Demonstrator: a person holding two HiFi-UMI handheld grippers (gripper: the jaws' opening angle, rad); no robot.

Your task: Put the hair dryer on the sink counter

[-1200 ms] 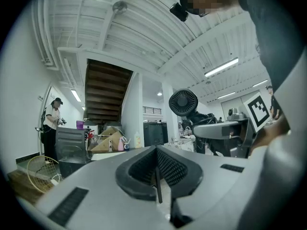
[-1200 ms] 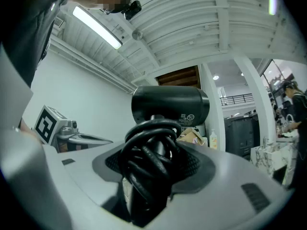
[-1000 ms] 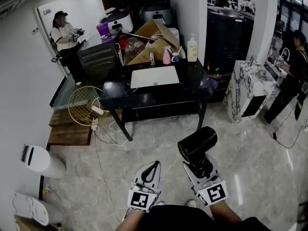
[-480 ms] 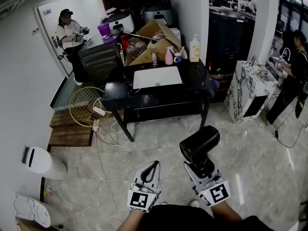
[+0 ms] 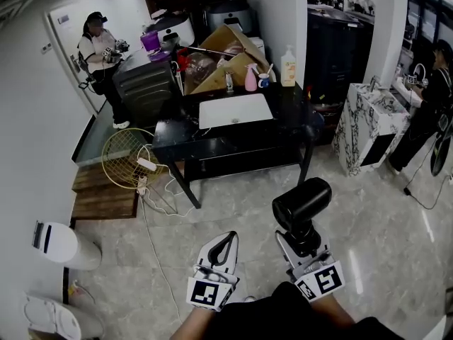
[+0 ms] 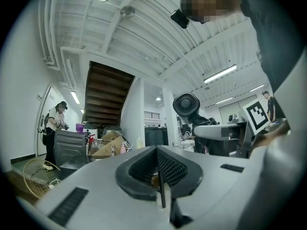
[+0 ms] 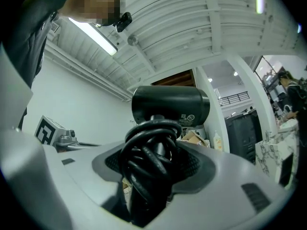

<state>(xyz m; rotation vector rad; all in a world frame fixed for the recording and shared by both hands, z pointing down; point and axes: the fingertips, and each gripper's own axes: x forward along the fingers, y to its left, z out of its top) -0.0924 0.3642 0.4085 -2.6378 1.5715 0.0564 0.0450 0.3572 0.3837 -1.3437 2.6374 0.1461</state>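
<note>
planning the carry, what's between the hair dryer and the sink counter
Head view: only bare floor between the hair dryer and the sink counter.

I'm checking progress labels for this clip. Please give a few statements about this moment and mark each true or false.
1. The right gripper grips the black hair dryer by its cord-wrapped handle. True.
2. The left gripper carries the pink plastic bottle. False: its fingers are together on nothing, and the bottle stands on the black sink counter.
3. The hair dryer lies on that counter. False: it is held over the pale tiled floor, short of the counter.
4. A white rectangular basin sits in the counter. True.
</note>
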